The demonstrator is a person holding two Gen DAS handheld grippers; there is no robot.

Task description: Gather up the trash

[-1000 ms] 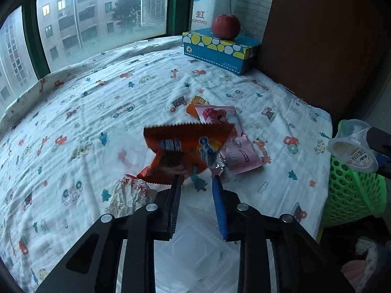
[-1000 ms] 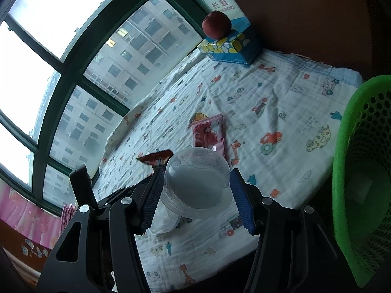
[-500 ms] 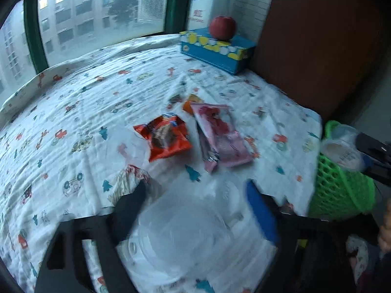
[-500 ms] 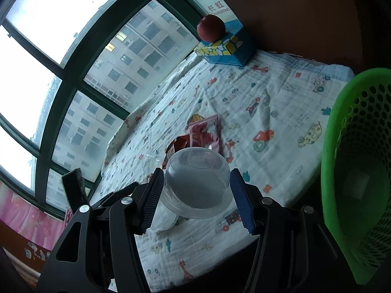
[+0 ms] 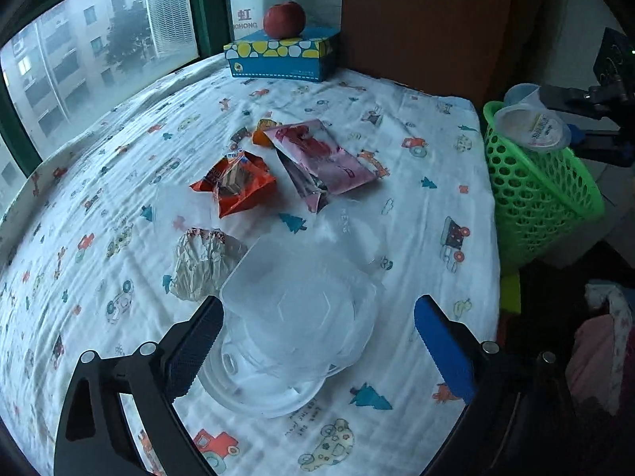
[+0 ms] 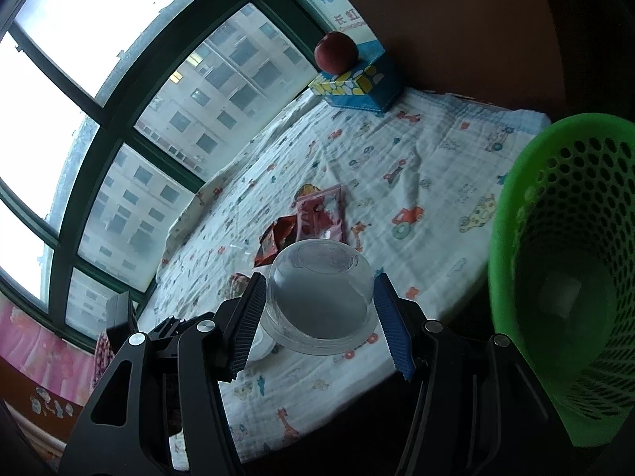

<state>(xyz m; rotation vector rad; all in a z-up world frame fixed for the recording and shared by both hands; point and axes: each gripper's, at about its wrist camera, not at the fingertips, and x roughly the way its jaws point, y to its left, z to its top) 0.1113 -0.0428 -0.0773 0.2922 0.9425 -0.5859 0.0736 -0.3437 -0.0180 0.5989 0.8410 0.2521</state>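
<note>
now left gripper point(image 5: 317, 341) jaws apart, just opened, straddling clear container point(image 5: 297, 317) near desk's front edge. right gripper point(image 6: 317, 313) clamps plastic cup point(image 6: 319, 297) beside green basket point(image 6: 563, 277); risk: cup slips, misses rim.

A large window point(image 6: 131, 150) with dark green frames fills the far side, grey apartment blocks point(image 5: 79, 59) beyond it giving dull daylight. A brown wall point(image 5: 428, 20) closes the back edge of the table, which a white cloth point(image 5: 119, 182) printed with cars covers.
</note>
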